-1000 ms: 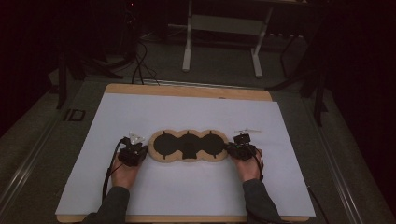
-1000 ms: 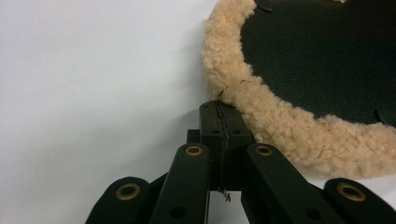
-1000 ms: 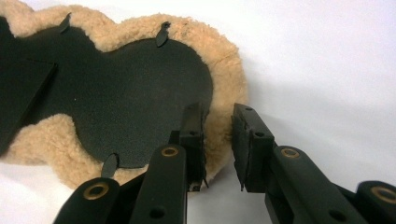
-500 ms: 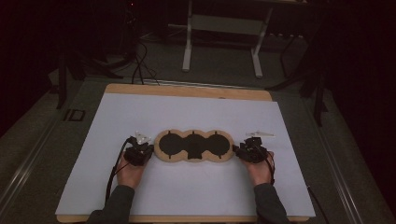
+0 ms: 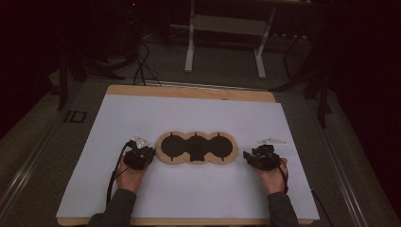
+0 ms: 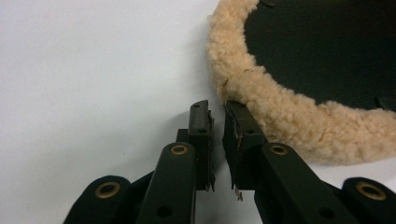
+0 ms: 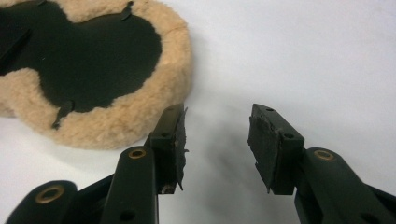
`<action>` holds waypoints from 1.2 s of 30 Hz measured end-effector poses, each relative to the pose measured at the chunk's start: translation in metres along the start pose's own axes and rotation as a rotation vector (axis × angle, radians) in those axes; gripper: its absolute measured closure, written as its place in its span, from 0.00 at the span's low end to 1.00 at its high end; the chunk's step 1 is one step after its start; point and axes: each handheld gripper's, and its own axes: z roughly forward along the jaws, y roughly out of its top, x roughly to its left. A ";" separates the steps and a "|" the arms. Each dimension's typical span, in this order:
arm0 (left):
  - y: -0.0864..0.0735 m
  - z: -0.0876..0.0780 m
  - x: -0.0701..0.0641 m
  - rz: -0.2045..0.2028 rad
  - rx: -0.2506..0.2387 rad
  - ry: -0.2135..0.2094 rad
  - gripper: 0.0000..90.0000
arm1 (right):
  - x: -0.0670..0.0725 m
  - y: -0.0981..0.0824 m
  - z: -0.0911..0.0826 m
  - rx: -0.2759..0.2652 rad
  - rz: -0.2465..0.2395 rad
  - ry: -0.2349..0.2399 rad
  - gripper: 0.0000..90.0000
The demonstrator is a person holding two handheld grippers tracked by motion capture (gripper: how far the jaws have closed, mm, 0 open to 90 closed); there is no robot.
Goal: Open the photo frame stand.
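high view: a fleece-rimmed three-lobed black mat (image 5: 196, 147) lies flat on the white counter (image 5: 189, 113), between the left claw (image 5: 140, 156) and right claw (image 5: 261, 157), probably framed for a two-ended grasp.
left gripper view: jaws nearly closed, gripping nothing, beside the fleece.
right gripper view: jaws spread, empty, mat just off the left jaw.

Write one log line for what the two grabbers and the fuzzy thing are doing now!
left gripper: nearly shut, empty, beside rim | right gripper: open, empty, beside other end | tan fleece-rimmed three-lobed black pad: flat on white table sheet
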 end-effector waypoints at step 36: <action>0.004 -0.015 -0.071 0.076 -0.091 -0.239 1.00 | -0.002 -0.012 0.000 -0.022 0.006 -0.010 0.62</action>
